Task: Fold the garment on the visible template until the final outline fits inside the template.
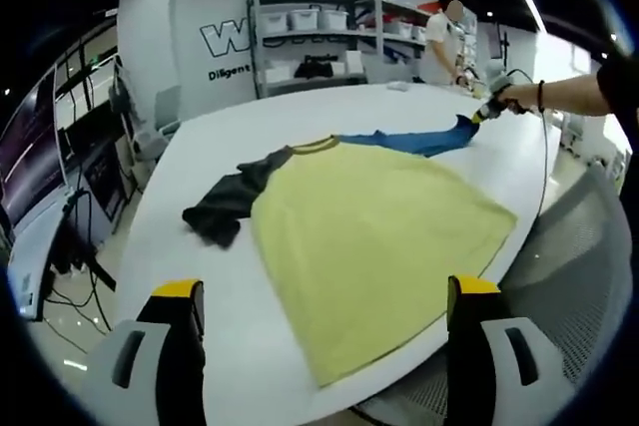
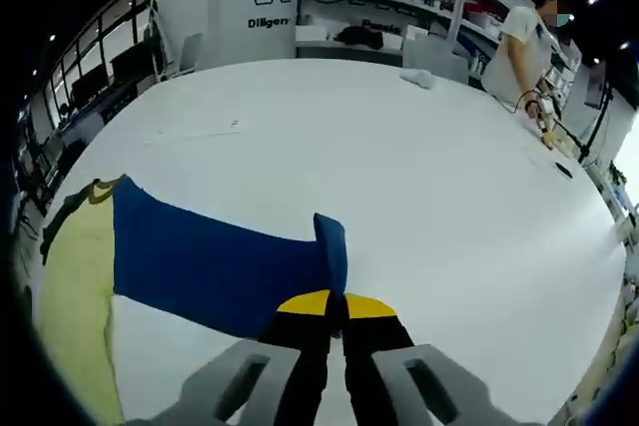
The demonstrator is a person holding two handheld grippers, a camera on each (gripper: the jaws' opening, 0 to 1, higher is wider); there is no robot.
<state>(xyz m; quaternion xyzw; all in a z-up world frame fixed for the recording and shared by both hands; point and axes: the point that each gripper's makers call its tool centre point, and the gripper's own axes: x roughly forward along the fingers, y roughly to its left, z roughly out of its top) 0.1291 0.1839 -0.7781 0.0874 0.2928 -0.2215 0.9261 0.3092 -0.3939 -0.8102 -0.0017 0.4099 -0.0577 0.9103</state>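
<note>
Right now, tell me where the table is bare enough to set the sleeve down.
The white table is bare beyond the blue sleeve held in the right gripper, out to the far edge by the shelves. A strip lies bare left of the yellow shirt body, near the left gripper. Crowded: the dark sleeve and the collar.
</note>
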